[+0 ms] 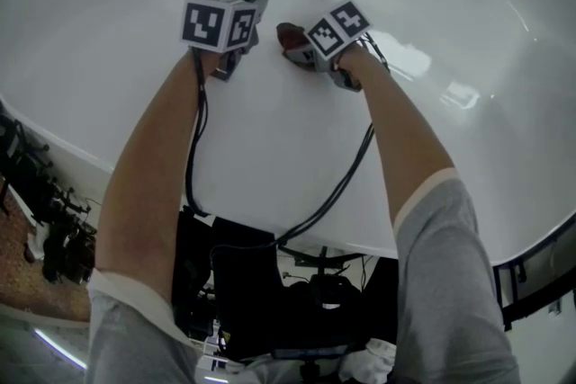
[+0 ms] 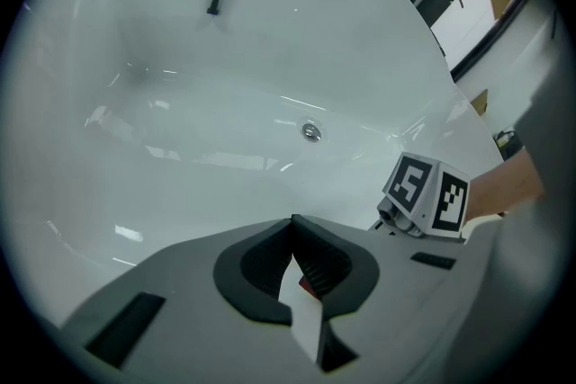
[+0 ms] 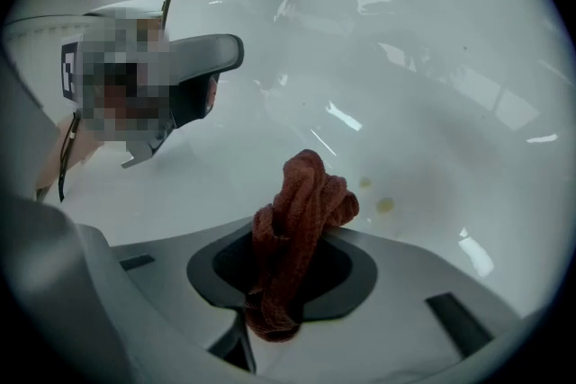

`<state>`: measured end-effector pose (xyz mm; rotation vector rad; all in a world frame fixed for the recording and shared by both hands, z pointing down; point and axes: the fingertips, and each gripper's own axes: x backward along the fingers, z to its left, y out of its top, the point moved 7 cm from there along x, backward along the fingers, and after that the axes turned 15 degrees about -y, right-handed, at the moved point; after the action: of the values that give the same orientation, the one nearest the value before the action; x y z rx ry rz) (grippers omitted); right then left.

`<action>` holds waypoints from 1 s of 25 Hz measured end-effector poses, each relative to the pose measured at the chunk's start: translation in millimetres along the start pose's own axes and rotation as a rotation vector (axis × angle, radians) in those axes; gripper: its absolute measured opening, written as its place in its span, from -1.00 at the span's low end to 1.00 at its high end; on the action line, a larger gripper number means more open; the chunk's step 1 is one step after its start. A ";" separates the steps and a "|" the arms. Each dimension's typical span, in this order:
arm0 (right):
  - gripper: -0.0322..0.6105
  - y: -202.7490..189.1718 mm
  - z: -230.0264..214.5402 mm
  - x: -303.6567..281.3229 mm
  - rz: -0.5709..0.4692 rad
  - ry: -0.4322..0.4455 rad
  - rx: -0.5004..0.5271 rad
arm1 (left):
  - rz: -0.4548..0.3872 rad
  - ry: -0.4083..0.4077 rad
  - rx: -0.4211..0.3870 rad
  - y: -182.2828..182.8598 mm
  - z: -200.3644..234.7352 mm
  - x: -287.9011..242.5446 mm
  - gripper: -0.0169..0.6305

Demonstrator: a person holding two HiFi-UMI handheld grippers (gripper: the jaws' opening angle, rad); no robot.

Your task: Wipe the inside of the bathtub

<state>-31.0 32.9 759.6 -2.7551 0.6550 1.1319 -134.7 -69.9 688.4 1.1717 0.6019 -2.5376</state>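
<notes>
Gripping bunched red cloth in right tool, centre frame, low inside bathtub. Clenched empty at left tool, upper left. Risks: missing yellowish spots with such narrow wad; losing cloth to drag on slick wall.

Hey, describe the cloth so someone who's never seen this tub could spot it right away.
Look inside the white bathtub, then to the right gripper. The cloth is the bunched rust-red knit rag pinched between its jaws, the only red thing in the tub.
</notes>
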 end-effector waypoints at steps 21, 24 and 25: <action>-0.59 24.5 -22.5 -37.5 0.110 -0.222 0.087 | 0.018 -0.007 -0.033 0.3 14.0 -8.7 -0.93; -0.59 32.2 -24.0 -44.2 0.110 -0.254 0.059 | 0.017 0.001 -0.033 0.6 23.2 -4.3 -0.93; -0.59 33.3 -24.4 -44.8 0.100 -0.258 0.046 | 0.017 0.004 -0.030 0.5 25.6 -3.7 -0.93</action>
<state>-57.6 12.7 810.5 -2.5018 0.7793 1.4416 -148.9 -82.3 706.1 1.1670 0.6260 -2.5036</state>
